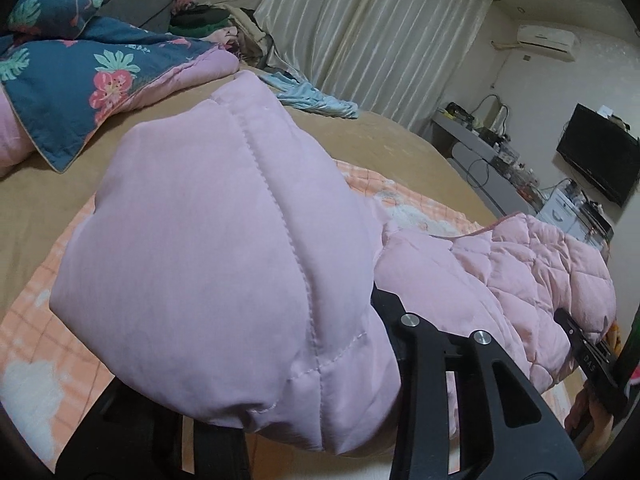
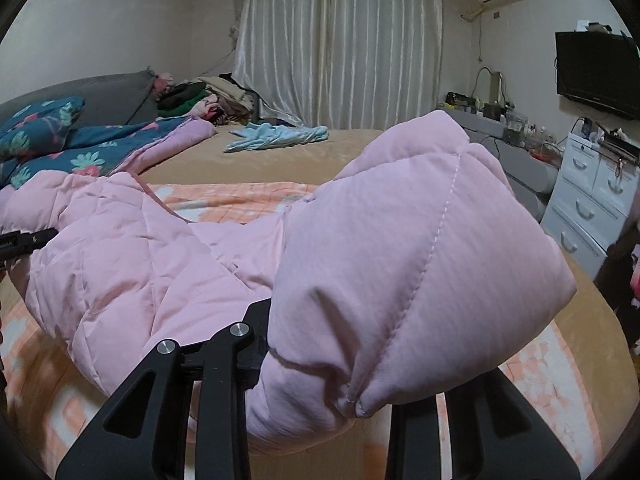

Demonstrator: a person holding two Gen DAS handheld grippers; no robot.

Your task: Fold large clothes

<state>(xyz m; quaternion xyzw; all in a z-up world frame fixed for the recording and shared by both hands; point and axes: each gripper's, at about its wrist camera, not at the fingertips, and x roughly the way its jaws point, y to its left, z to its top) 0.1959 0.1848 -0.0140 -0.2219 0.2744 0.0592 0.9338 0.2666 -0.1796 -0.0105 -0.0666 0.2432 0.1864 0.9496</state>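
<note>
A pink quilted padded jacket (image 1: 208,220) is lifted above the bed, and it fills both views. My left gripper (image 1: 304,380) is shut on a puffy fold of it, which bulges over the fingers and hides the tips. My right gripper (image 2: 352,360) is likewise shut on another thick part of the jacket (image 2: 400,240). The garment stretches between the two grippers. In the left wrist view the right gripper (image 1: 580,344) shows at the far right, pinching the quilted side. In the right wrist view the left gripper (image 2: 28,240) pokes in at the left edge.
Below lies an orange checked blanket (image 2: 240,196) on the tan bed sheet (image 2: 300,152). A blue floral quilt (image 1: 80,76) and a clothes pile (image 2: 200,96) are at the bed's far left, a light blue garment (image 2: 280,136) farther back. White drawers (image 2: 592,196) and a wall TV (image 2: 596,68) stand right.
</note>
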